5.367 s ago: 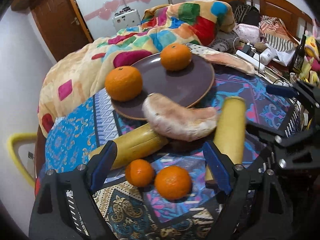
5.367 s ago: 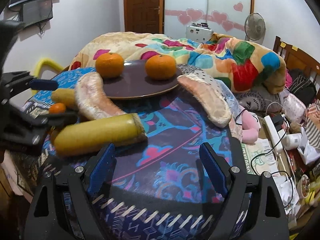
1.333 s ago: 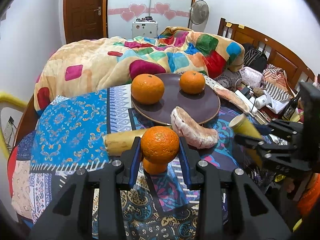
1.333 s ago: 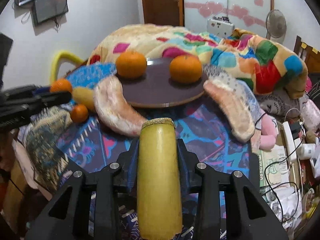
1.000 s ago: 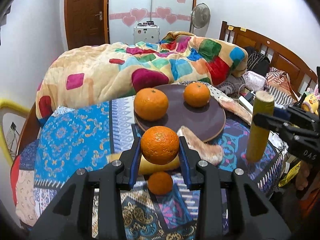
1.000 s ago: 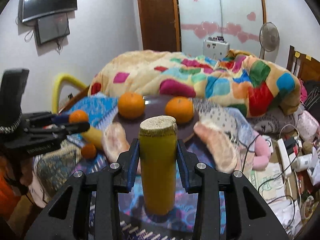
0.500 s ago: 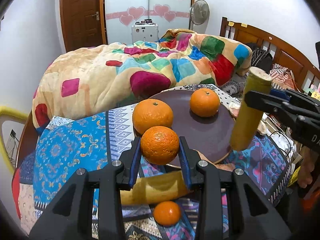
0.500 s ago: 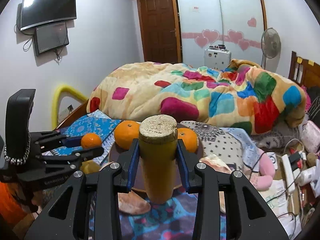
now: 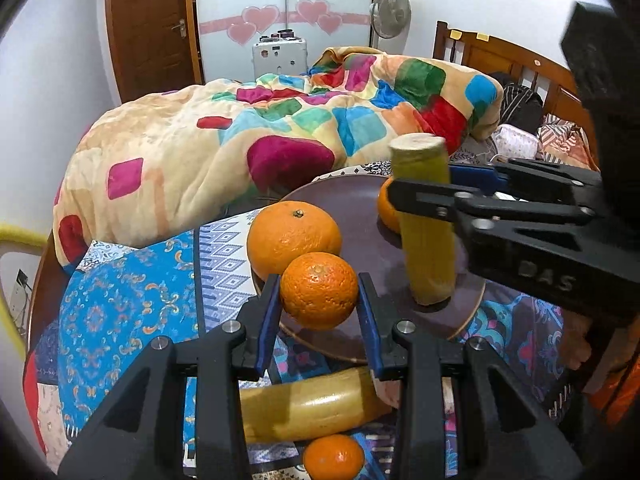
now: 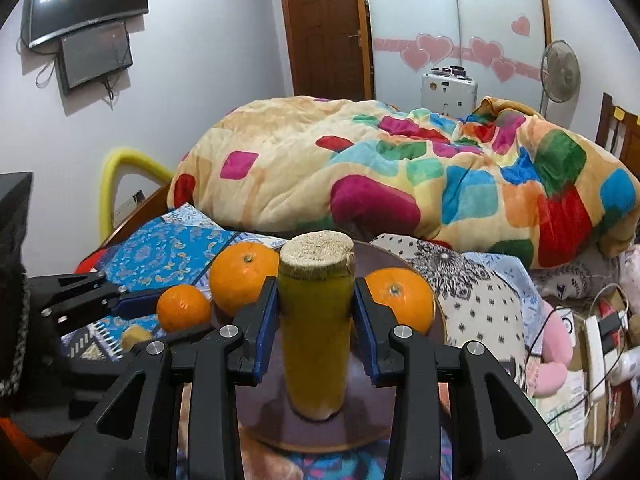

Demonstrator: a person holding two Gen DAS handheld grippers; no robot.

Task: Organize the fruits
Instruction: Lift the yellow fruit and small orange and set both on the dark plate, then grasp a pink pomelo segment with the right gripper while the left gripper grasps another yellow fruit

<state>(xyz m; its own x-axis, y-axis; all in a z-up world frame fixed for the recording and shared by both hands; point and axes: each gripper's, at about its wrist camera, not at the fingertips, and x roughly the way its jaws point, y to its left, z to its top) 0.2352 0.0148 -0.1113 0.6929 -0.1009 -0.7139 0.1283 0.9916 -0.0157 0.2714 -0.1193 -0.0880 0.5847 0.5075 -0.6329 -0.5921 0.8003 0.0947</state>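
- Left hand-held gripper is clamped on a small orange, blue pads pressing on both sides, held over the near rim of the brown plate.
- Right hand-held gripper is closed on a yellow banana piece with cut ends; the long axis stands nearly upright, cut top up, lower end at or just above the plate.
- Below the left hand-held gripper, a second yellow banana piece lies on its side on the patterned cloth of the surface, long axis running left to right, with a smaller orange just in front of it.
- Two more oranges sit on the plate: a large orange at its left edge, another orange at the far right.
- Count: four oranges, two banana pieces, one plate.
- Beyond, a multicoloured blanket is heaped on the bed.
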